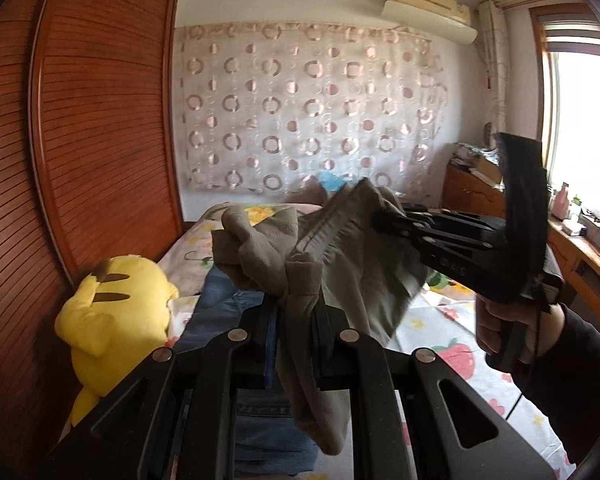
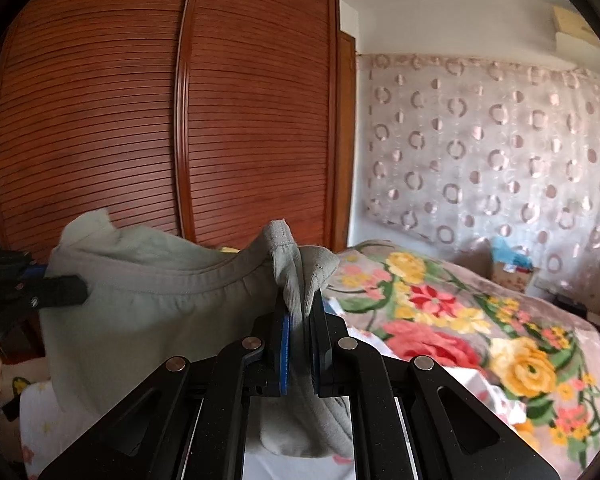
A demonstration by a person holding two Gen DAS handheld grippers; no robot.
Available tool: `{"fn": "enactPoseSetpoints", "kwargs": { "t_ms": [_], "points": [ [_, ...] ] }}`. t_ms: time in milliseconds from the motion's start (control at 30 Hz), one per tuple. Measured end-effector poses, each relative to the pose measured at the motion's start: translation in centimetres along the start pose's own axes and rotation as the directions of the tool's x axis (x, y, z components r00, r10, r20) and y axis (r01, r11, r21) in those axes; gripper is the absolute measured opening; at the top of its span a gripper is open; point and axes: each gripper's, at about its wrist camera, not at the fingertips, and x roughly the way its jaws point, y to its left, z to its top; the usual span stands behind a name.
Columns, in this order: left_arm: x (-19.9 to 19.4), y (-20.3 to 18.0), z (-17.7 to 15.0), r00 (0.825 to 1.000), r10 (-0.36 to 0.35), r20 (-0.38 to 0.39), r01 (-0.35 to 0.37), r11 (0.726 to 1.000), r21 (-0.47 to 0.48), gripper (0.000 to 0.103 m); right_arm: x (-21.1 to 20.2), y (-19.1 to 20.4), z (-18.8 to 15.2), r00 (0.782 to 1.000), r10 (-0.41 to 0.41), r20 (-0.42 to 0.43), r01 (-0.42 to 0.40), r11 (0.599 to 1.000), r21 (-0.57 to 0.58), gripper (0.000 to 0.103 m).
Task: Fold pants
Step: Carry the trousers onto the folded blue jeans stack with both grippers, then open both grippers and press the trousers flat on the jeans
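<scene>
Grey-green pants [image 1: 340,248] hang in the air above the bed, held by both grippers. My left gripper [image 1: 296,304] is shut on a bunched part of the pants' edge. My right gripper [image 2: 300,312] is shut on the other end of the waistband [image 2: 288,264]. In the left wrist view the right gripper [image 1: 384,220] comes in from the right, pinching the cloth. In the right wrist view the left gripper [image 2: 72,288] shows at the left edge, clamped on the pants [image 2: 148,292], which stretch between the two.
A bed with a floral blanket [image 2: 460,320] and a fruit-print sheet [image 1: 452,344] lies below. Blue jeans [image 1: 228,300] and a yellow plush toy [image 1: 112,316] lie on it. A wooden louvred wardrobe [image 2: 180,120] stands at the left. A cluttered desk [image 1: 580,240] stands under the window.
</scene>
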Motion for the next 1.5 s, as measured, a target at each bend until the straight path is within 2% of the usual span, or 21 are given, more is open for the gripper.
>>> {"fn": "enactPoseSetpoints", "kwargs": {
  "t_ms": [200,633,700,733,833,967,1100,1200,1267,1500],
  "points": [
    [0.8,1.2,-0.9,0.999,0.044,-0.028,-0.045,0.998,-0.032,0.015,5.2,-1.6,0.8,0.995,0.093,-0.029,-0.093,0.996,0.005,0.008],
    [2.8,4.1,-3.0,0.992,0.076,-0.102,-0.087,0.99,-0.111,0.015,8.9,-2.3,1.6,0.982,0.121,-0.147,-0.127,0.992,-0.027,0.008],
    [2.9,4.6,-3.3,0.991,0.066,-0.112,-0.08,0.989,-0.125,0.015,8.7,-2.6,1.8,0.981,0.114,-0.156,-0.118,0.993,-0.017,0.011],
    [2.9,4.8,-3.3,0.992,0.058,-0.115,-0.073,0.989,-0.132,0.015,8.6,-2.7,2.0,0.982,0.106,-0.157,-0.109,0.994,-0.014,0.018],
    [2.3,4.9,-3.2,0.993,0.043,-0.112,-0.059,0.987,-0.147,0.021,7.3,-2.8,2.6,0.985,0.095,-0.144,-0.098,0.995,-0.015,0.036],
    [1.2,4.6,-2.8,0.996,0.053,-0.075,-0.062,0.989,-0.133,0.051,4.8,-3.3,3.0,0.986,0.104,-0.127,-0.106,0.994,-0.007,0.037],
    [2.0,4.4,-2.6,0.995,0.038,-0.087,-0.048,0.993,-0.108,0.066,3.0,-2.9,1.6,0.98,0.137,-0.146,-0.144,0.989,-0.035,0.037],
    [2.9,4.1,-3.0,0.993,0.04,-0.109,-0.05,0.995,-0.09,0.066,2.4,-3.2,1.0,0.974,0.154,-0.166,-0.161,0.986,-0.031,0.037],
    [3.8,4.0,-3.6,0.99,0.033,-0.136,-0.045,0.995,-0.086,0.066,2.4,-3.9,0.2,0.961,0.183,-0.206,-0.189,0.982,-0.009,0.037],
    [6.1,4.0,-5.6,0.974,0.05,-0.221,-0.064,0.996,-0.059,0.066,5.5,-6.5,0.6,0.957,0.127,-0.26,-0.121,0.992,0.037,0.037]
  ]
}}
